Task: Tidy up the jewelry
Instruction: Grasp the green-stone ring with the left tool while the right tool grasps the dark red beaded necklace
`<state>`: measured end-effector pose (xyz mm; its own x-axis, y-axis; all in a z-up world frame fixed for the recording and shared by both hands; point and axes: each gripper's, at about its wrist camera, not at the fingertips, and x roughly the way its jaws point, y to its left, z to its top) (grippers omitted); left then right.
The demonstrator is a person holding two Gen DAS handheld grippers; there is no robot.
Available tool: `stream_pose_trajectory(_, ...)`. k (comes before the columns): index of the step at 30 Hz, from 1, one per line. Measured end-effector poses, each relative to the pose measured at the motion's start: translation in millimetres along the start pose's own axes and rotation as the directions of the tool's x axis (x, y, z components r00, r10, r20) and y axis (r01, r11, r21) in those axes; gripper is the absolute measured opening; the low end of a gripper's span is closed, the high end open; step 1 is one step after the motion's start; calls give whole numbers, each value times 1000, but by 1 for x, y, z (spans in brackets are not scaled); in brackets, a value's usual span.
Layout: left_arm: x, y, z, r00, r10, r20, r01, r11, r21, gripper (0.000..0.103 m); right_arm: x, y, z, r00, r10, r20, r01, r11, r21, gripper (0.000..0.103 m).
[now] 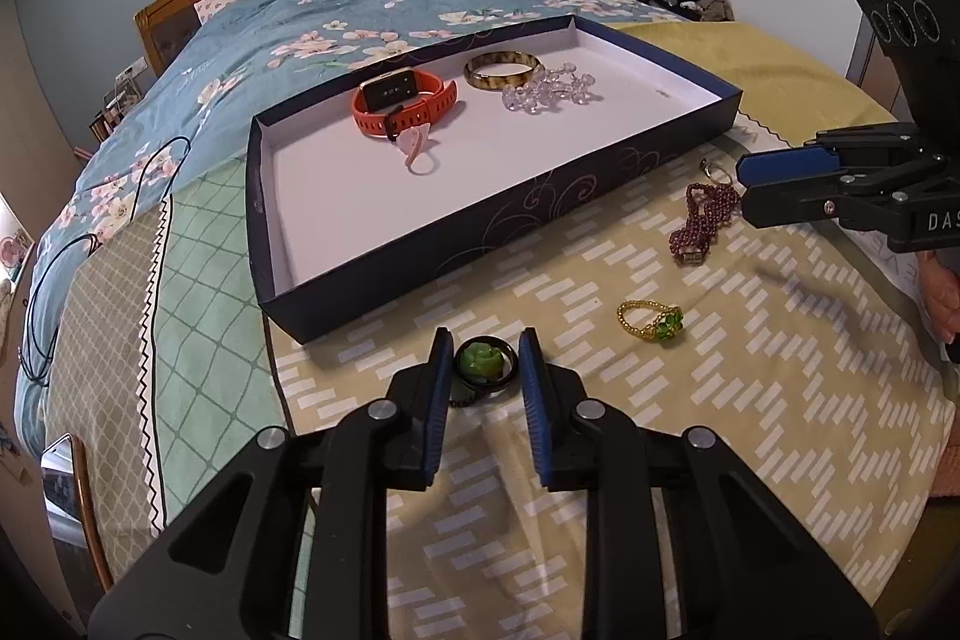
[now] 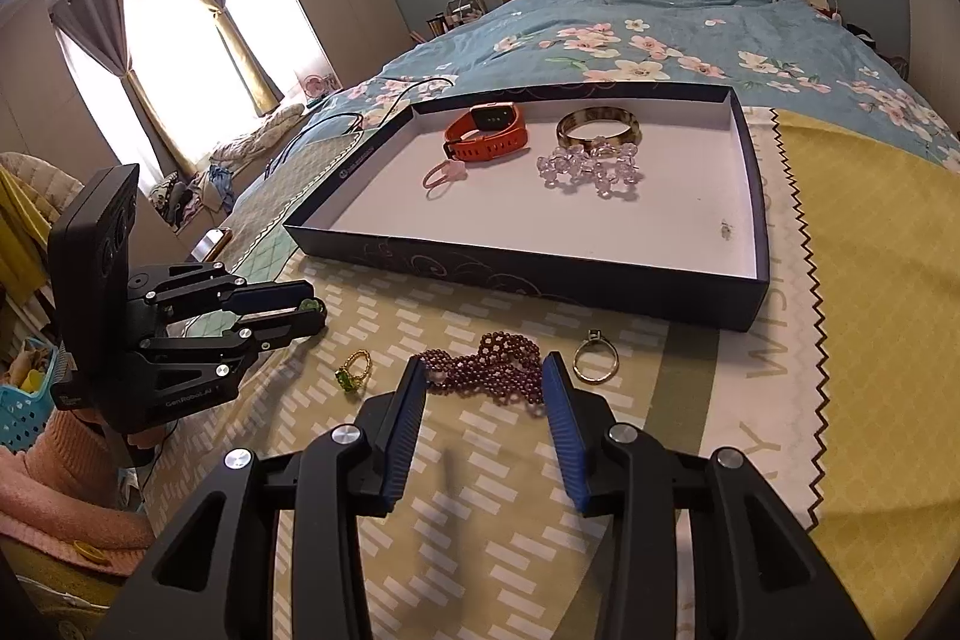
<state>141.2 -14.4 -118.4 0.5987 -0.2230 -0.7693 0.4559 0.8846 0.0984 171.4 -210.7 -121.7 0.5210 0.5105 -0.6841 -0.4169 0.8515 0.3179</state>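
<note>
The tray (image 2: pixel 757 196) looked like matt cardboard, white inside, dark printed outside; the watch (image 2: pixel 487 131) had a matt orange rubbery strap; the bangle (image 2: pixel 597 127) shone glossy; the clear beads (image 2: pixel 591 169) glittered like glass; the purple bracelet (image 2: pixel 489 377) gleamed; the silver ring (image 2: pixel 595 361) looked metal; the bedspread (image 2: pixel 870 280) was woven cloth.

- Left gripper (image 1: pixel 485 347): matte black linkage arms, silver round screw heads at the pivots, blue ribbed pads lining the inner finger faces.
- Right gripper (image 2: pixel 485 370): same black build, four silver screws, blue ribbed pads.
- Seen from the side at 9 o'clock in the right wrist view, the left gripper carries a black block with three round lenses and small white lettering on its body.
- White letters "DA" show on the right gripper's side, at 3 o'clock in the left wrist view.
- Sleeve (image 2: pixel 54 484): pink, fuzzy knit.
</note>
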Motion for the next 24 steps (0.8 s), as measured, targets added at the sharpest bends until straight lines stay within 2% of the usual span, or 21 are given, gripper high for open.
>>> stream_pose_trajectory(10,-14,7,-2,998,-14,59,18,997,-71,23,5,3,3,1000,-11,-10,11,1000,-26,38)
stream_pose_trajectory(19,-25,11,-3,994,-35,100,47,992,-115,23,19,14,6,996,-76,-46,72,994,-85,38)
stream_pose_trajectory(24,-26,14,-5,994,-43,105,57,989,-140,23,18,20,6,991,-129,-30,124,985,-118,39)
